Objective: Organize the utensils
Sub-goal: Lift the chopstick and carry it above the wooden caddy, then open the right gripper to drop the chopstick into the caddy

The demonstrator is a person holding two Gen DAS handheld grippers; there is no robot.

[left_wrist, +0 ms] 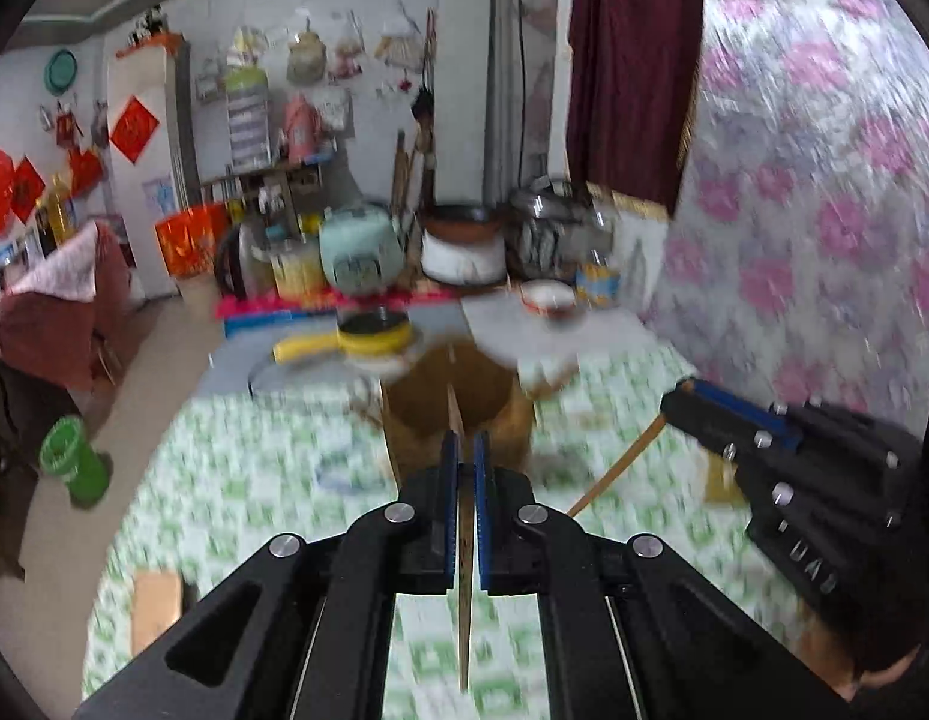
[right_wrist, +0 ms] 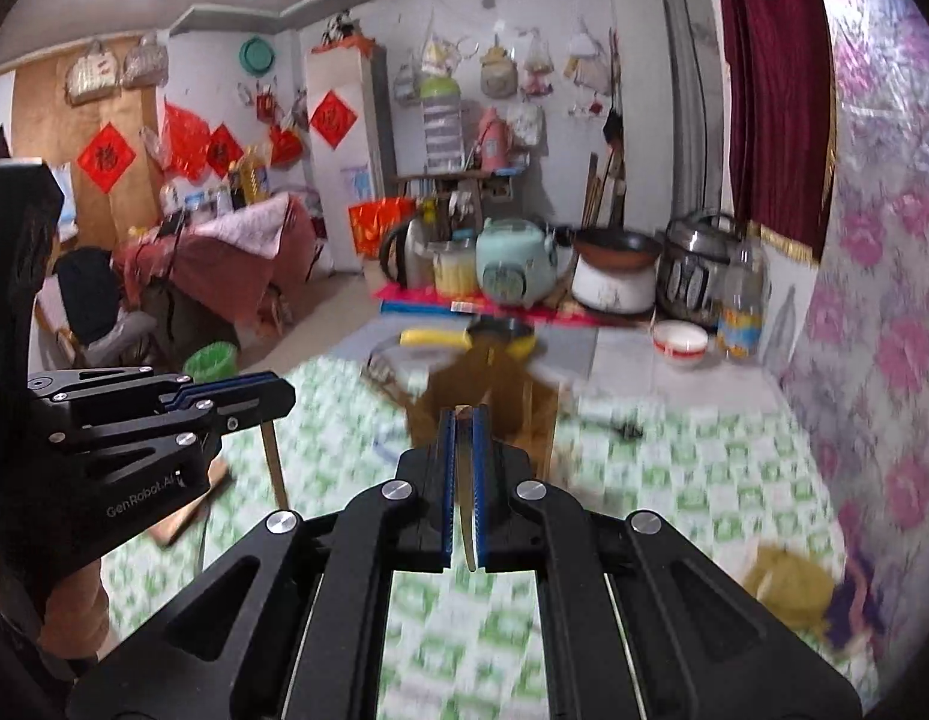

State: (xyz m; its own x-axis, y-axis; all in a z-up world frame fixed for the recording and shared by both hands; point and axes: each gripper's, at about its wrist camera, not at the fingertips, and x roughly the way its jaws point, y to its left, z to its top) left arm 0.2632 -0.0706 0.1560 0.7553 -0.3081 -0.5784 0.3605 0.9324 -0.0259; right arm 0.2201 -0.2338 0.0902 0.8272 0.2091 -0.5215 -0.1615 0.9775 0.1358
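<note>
While both grippers hang above the table (left_wrist: 254, 480) w/ its green-checked cloth, each is clamped on a thin wooden stick, prob. a chopstick. Left gripper (left_wrist: 464, 450) has its blue pads pressed tight on its stick (left_wrist: 462, 600): the tip pokes out just past the fingertips and the long end hangs down below the jaws toward the cloth. Seen from the right wrist cam, that same stick drops down from the left gripper (right_wrist: 278, 396) at the left of view. Right gripper (right_wrist: 462, 426) is closed the same way on a paler stick (right_wrist: 466, 531), short end showing at the fingertips, the rest curving down between the pads. From the left cam the right gripper (left_wrist: 680, 399) sits off to the right, its stick slanting down and left to the cloth side. Just ahead of both grippers, on the table, stands a brown box (right_wrist: 482, 390), open-topped as far as I can tell; frames are blurred there. Behind it a yellow-handled pan (left_wrist: 368, 336), then a white bowl (right_wrist: 679, 343) w/ red rim, a bottle (right_wrist: 742, 300), a mint-green cooker (right_wrist: 512, 267), a kettle (right_wrist: 404, 255) and a steel pot (right_wrist: 695, 267) along the far edge. A green bin (left_wrist: 74, 462) stands on the floor left of the table.
</note>
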